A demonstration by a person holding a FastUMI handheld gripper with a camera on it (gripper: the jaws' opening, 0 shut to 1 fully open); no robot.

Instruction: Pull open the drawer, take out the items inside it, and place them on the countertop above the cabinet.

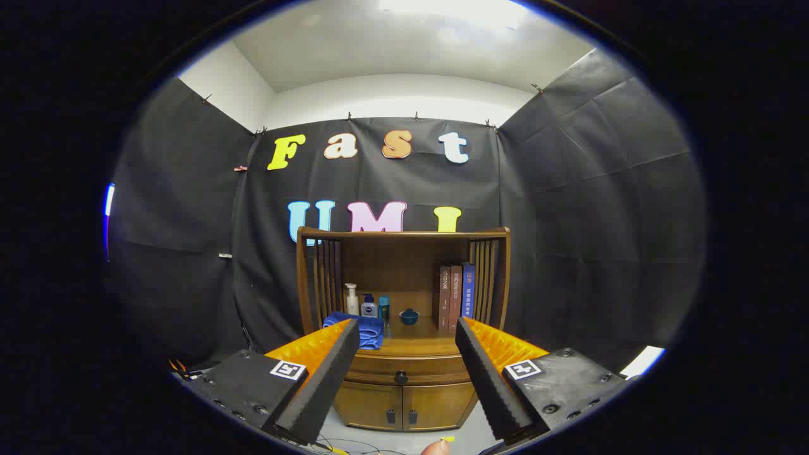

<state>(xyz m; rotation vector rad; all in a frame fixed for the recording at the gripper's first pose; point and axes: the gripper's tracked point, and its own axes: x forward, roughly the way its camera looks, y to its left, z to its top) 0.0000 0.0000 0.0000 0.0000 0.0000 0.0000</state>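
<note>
Cabinet [402, 328]: wooden, seen beyond the fingers, well apart from them. Drawer [404, 368]: closed under the countertop [414, 347]; opening not yet begun. Books [456, 297]: right rear corner of the countertop, spine writing too small to be read. Knob [401, 378]: to be approached and gripped next. Gripper [404, 360]: fingers spread apart, nothing held.

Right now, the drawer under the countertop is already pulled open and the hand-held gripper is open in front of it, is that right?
Not quite: the drawer is shut, its knob flush ahead. The hand-held gripper is indeed open in front of it, as the gripper view shows.
</note>
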